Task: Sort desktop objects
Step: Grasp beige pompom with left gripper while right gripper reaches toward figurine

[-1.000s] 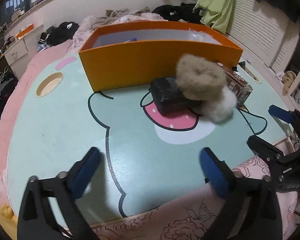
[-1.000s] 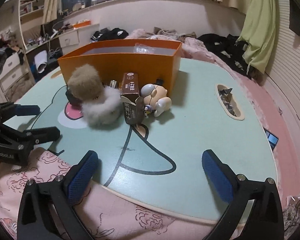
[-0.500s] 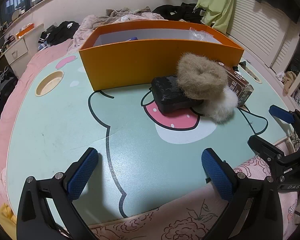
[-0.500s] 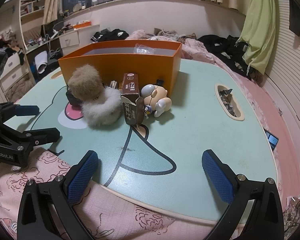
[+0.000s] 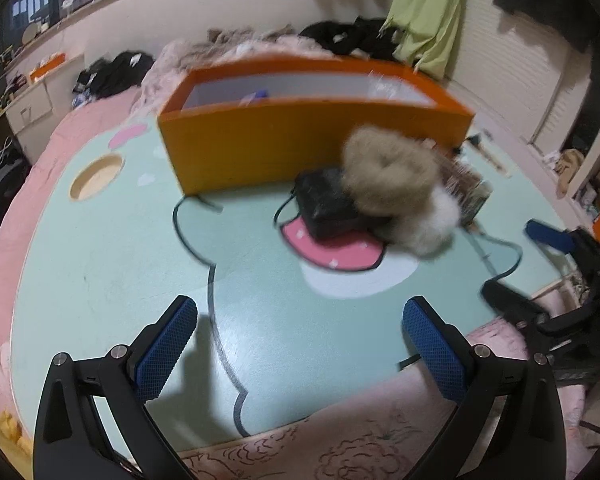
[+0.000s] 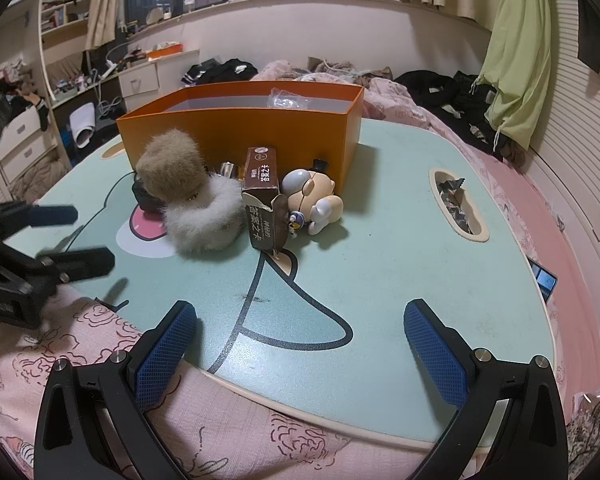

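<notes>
An orange box [image 5: 300,148] [image 6: 240,128] stands at the back of the mint-green cartoon table [image 5: 120,248] [image 6: 400,232]. In front of it lie a black pouch [image 5: 324,204], a tan fluffy ring [image 5: 388,168] [image 6: 170,166] resting on a white fluffy ring [image 5: 428,224] [image 6: 204,220], a brown carton [image 6: 264,200] and a small figurine [image 6: 312,200]. My left gripper [image 5: 300,332] hangs open over the table's near edge, well short of the pouch. My right gripper [image 6: 300,336] is open too, empty, near the front edge. Each gripper shows in the other's view.
A round cup hole [image 5: 96,176] sits at the table's left, an oval recess with wrappers [image 6: 456,208] at its right. A clear bag [image 6: 286,100] lies inside the box. Pink bedding [image 6: 220,432] borders the front edge. A phone [image 6: 542,280] lies at the right.
The left gripper has moved forward and slightly up over the table, its view now blurred with motion. The right gripper has stayed put. The objects have not shifted.
</notes>
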